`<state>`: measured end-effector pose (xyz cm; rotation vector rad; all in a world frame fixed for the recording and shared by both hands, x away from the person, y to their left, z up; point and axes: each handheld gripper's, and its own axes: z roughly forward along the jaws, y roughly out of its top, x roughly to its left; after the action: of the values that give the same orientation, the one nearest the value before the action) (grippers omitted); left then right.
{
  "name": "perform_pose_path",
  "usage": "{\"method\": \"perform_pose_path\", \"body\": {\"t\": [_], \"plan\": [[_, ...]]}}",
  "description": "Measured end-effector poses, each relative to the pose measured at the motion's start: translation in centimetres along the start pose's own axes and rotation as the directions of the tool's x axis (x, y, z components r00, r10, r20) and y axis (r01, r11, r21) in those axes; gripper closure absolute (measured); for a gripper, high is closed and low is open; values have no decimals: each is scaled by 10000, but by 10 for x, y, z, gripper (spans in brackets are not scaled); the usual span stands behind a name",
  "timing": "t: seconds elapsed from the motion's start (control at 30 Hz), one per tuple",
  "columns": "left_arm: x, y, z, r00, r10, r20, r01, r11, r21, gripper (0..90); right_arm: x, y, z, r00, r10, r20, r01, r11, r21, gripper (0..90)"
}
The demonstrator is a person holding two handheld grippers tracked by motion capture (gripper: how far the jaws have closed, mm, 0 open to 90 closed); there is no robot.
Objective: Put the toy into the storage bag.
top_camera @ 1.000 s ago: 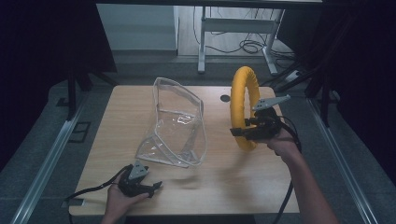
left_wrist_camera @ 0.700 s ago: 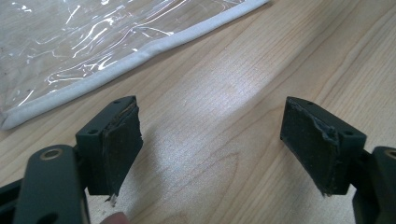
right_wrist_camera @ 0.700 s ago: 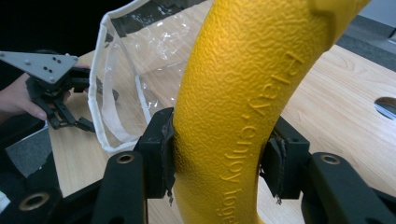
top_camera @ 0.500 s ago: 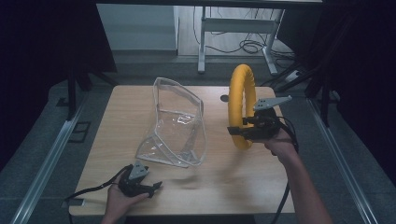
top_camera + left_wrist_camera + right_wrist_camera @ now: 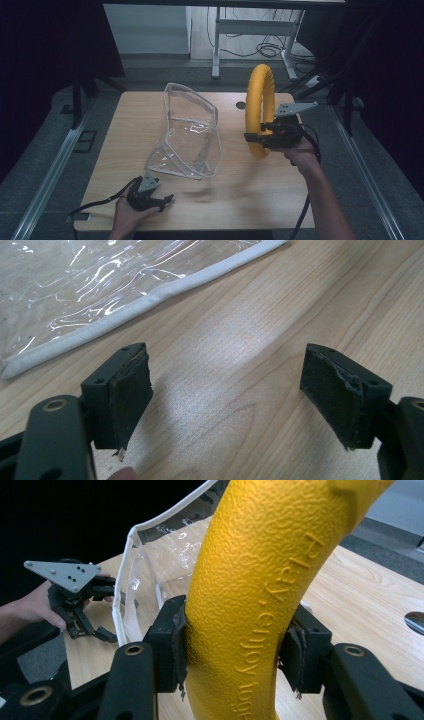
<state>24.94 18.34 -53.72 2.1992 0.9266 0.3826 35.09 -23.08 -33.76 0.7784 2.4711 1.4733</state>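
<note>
Between the pads of my right gripper [image 5: 235,655] stands the thick yellow textured foam ring [image 5: 260,580], clamped across its lower arc: one black pad presses into each flank, and the ring rises upright above the fingers with its plane running edge-on toward the clear plastic pouch with white piping [image 5: 187,132]. That pouch stands on the light wooden table [image 5: 260,195] with its open mouth to the left of the ring, just beside it but not touching it. So I judge the coming move turns on carrying the ring sideways into that mouth, and the right hand, already gripping, is the one for it. My left gripper [image 5: 145,192] rests near the pouch's near lower corner, its fingers [image 5: 125,395] spread wide with bare tabletop between them, holding nothing. It sits nearest the white-piped edge [image 5: 150,295], should the pouch need steadying.
</note>
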Motion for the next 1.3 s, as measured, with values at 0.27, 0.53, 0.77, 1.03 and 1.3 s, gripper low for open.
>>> {"method": "perform_pose_path", "body": {"t": [0.27, 0.53, 0.77, 1.03, 1.3], "plan": [[0, 0, 0, 10000, 6, 14, -6, 10000, 19, 204, 6, 6, 0, 9998, -129, -159, 126, 9996, -242, 507], [0, 0, 1, 10000, 28, 26, -28, 10000, 75, 204, 13, 11, 1, 9991, -262, -329, 246, 9985, -483, 507], [0, 0, 1, 10000, 44, 34, -45, 10000, 76, 204, 18, 15, 3, 9981, -387, -470, 356, 9974, -632, 507], [0, 0, 1, 10000, 33, 55, -34, 9999, 100, 204, 25, 20, 4, 9963, -520, -679, 462, 9954, -844, 506], [0, 0, 1, 10000, 36, 55, -36, 9999, 115, 204, 30, 26, 6, 9930, -610, -1009, 505, 9934, -1033, 506]]}}
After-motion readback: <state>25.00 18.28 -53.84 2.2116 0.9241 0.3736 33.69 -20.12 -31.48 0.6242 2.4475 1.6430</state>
